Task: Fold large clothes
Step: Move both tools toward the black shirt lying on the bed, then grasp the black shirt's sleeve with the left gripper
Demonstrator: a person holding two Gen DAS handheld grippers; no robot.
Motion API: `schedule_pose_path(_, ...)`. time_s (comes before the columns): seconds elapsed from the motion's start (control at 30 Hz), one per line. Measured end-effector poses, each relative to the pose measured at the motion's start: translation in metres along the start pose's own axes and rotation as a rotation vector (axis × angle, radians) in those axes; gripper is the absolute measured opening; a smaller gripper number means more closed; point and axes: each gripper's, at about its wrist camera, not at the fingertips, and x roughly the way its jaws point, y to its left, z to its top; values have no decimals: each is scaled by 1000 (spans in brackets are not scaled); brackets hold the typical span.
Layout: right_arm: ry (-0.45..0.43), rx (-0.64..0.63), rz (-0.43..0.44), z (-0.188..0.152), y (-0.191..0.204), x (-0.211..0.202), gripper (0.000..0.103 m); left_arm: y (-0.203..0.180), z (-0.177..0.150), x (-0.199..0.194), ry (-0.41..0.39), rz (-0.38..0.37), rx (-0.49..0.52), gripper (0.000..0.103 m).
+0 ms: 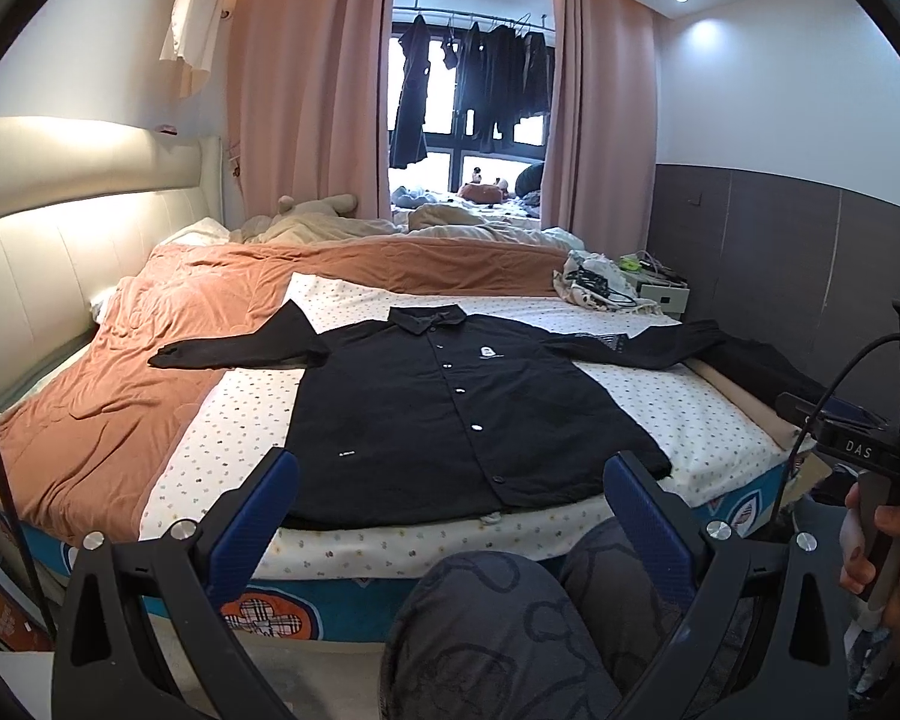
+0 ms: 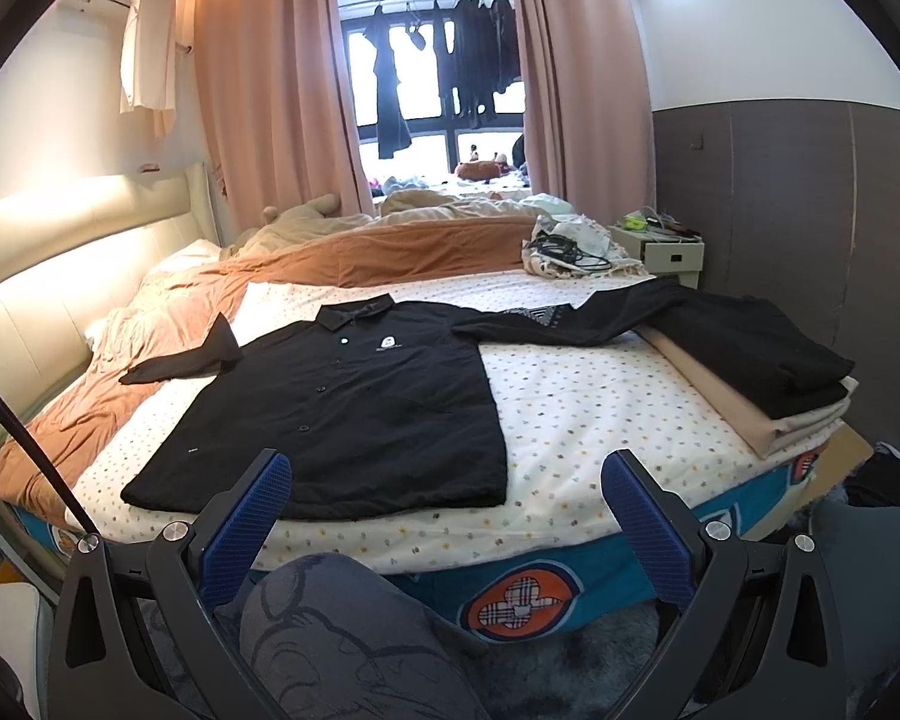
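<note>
- A black button-up shirt (image 1: 438, 414) lies flat, front up, on the dotted white sheet (image 1: 660, 408) of the bed, collar toward the far side and hem near the bed's near edge.
- Both sleeves are spread out sideways: 1 reaches onto the orange blanket (image 1: 108, 384), the other stretches toward a stack of folded clothes (image 2: 768, 360) at the bed's right edge.
- The left gripper (image 1: 450, 510) hangs in front of the bed's near edge with its blue-padded jaws spread wide and nothing between them; the shirt's hem shows in the gap beyond.
- The right gripper (image 2: 447, 510) is likewise spread wide and holding nothing, pointed at the bare sheet just right of the shirt.
- The person's patterned grey knee (image 1: 510, 630) sits below both tools.
- Pink curtains (image 1: 306, 90) frame a window with dark garments (image 1: 480, 84) hanging on a rail.
</note>
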Motion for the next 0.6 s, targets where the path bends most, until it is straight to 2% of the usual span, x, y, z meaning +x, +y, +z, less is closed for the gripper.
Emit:
schedule_pose_path(0.07,19,-6,6,5,6,12,103,7,4,13,13,2,-10,103)
schedule_pose_path(0.23,-5,-64,21,20,20,45,103,22,16,45,31,28,-11,103)
schedule_pose_path(0.6,42,-112,90,69,51,132,103,83,49,122,74,86,-113,103)
